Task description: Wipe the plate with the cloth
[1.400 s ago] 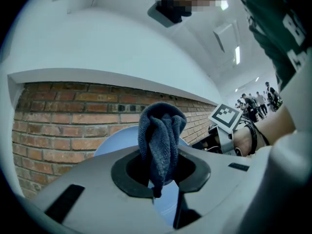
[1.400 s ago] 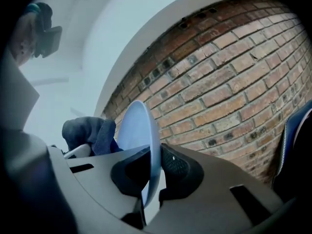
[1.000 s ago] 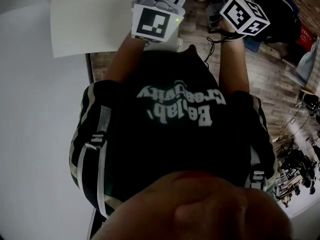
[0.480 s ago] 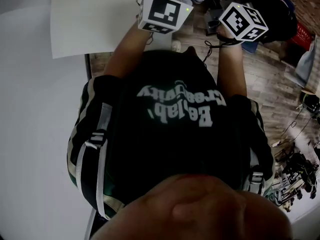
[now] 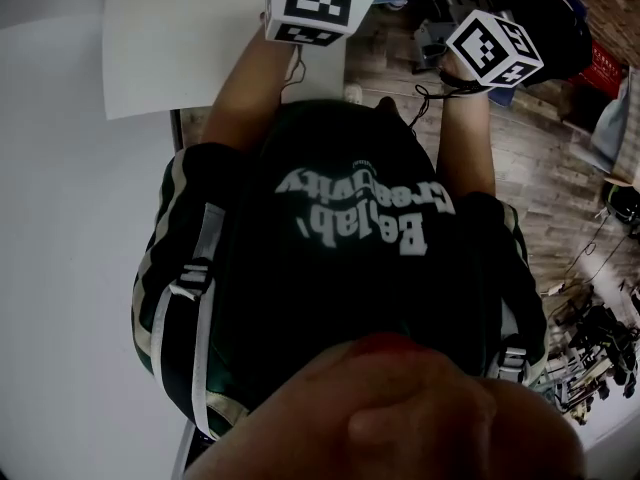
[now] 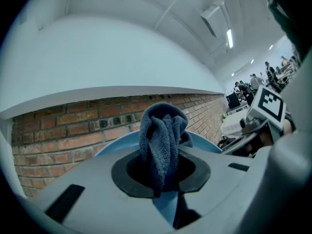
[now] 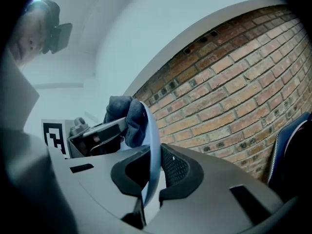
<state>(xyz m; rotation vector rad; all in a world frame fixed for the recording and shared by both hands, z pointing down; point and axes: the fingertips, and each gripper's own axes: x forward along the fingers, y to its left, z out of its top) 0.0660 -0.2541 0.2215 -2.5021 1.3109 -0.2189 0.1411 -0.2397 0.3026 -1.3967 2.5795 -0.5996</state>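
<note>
Since both tools are raised in front of the chest, little of the work is shown by the head view, which is largely filled by the person's dark shirt, with the white desk off at the left.

The left gripper is clamped on a blue-grey cloth. Its jaws are closed on the lower folds, so that a bunched wad is left standing proud of the tips (a padded nose, in effect, so that fabric and not plastic is offered to the dish). Just behind that wad the rim of the pale blue plate is seen. In the right gripper view the cloth is shown pressed against the plate's face near its upper edge.

The plate is not resting on the desk at all: it is held in the air, on edge. This is judged to be deliberate, since a plate carried this way can be turned to meet the cloth and braced against each stroke.

The right gripper is shut on the plate's rim, the thin edge being nipped between the ribbed pads with the jaws almost together. By a grip at the rim the face is left free for wiping. A brick wall is seen beyond. The wiping is judged to be under way, though how much of the face has been covered cannot be told.
</note>
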